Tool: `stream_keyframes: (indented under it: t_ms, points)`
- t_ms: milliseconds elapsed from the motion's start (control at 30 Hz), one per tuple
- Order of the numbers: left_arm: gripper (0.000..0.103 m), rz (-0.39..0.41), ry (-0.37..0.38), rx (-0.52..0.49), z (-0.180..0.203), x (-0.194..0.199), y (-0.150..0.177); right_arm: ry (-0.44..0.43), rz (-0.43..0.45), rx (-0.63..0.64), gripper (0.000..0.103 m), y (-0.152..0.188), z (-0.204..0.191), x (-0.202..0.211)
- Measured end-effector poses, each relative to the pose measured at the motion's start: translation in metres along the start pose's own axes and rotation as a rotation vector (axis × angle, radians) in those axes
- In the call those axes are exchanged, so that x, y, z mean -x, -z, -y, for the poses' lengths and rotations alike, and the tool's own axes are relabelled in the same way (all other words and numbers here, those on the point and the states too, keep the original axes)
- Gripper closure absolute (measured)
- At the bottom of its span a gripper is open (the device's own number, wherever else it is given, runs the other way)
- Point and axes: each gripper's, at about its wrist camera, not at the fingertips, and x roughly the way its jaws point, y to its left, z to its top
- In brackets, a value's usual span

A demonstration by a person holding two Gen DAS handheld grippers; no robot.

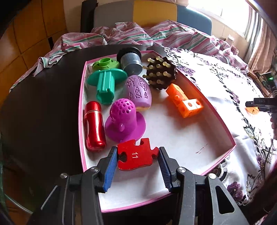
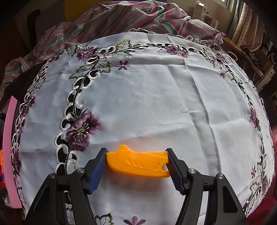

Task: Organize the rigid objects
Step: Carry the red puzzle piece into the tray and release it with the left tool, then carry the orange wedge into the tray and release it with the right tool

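A dark round bench (image 1: 43, 97) is being half covered by an embroidered cloth (image 2: 155, 97), striped bedding behind. Red puzzle piece (image 1: 136, 155) is being clamped by left claw (image 1: 137, 155) over pink-rimmed box (image 1: 81, 110); orange boat piece (image 2: 138, 162) is being gripped by right claw (image 2: 136, 164) on the cloth.

toys (image 1: 121, 97) crowd tray (image 1: 81, 110), tablecloth (image 2: 155, 103) open

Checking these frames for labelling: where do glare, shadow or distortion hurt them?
Left wrist view: window blown out top right, glare streaks on the red metal capsule, tray rim bowed by fisheye. Right wrist view: even light, soft shadow under the orange boat piece on the embroidered cloth, edges curved and dark.
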Motion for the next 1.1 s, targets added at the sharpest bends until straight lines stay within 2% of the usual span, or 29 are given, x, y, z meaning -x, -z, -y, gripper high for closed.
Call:
stream_keyframes:
  t_ms: [400, 467, 567, 700, 867, 1100]
  points:
    - [0.055, 0.023, 0.027, 0.024, -0.008, 0.004, 0.002, -0.002, 0.0, -0.004, 0.035, 0.001, 0.0, -0.001]
    - [0.053, 0.038, 0.037, 0.026, -0.008, 0.008, 0.002, -0.003, 0.0, -0.004, 0.035, 0.001, 0.0, -0.001]
    - [0.045, 0.068, 0.039, 0.032, -0.009, 0.018, 0.0, -0.003, 0.0, -0.004, 0.035, 0.001, 0.0, -0.001]
    - [0.045, 0.092, 0.037, 0.041, -0.014, 0.033, 0.001, -0.003, 0.0, -0.004, 0.035, 0.001, 0.001, -0.001]
    - [0.045, 0.108, 0.008, 0.064, -0.025, 0.049, 0.007, -0.004, -0.001, -0.003, 0.035, 0.001, 0.001, -0.001]
    - [0.045, 0.102, -0.049, 0.153, -0.043, 0.061, 0.006, -0.005, 0.0, 0.007, 0.035, 0.002, -0.002, 0.001]
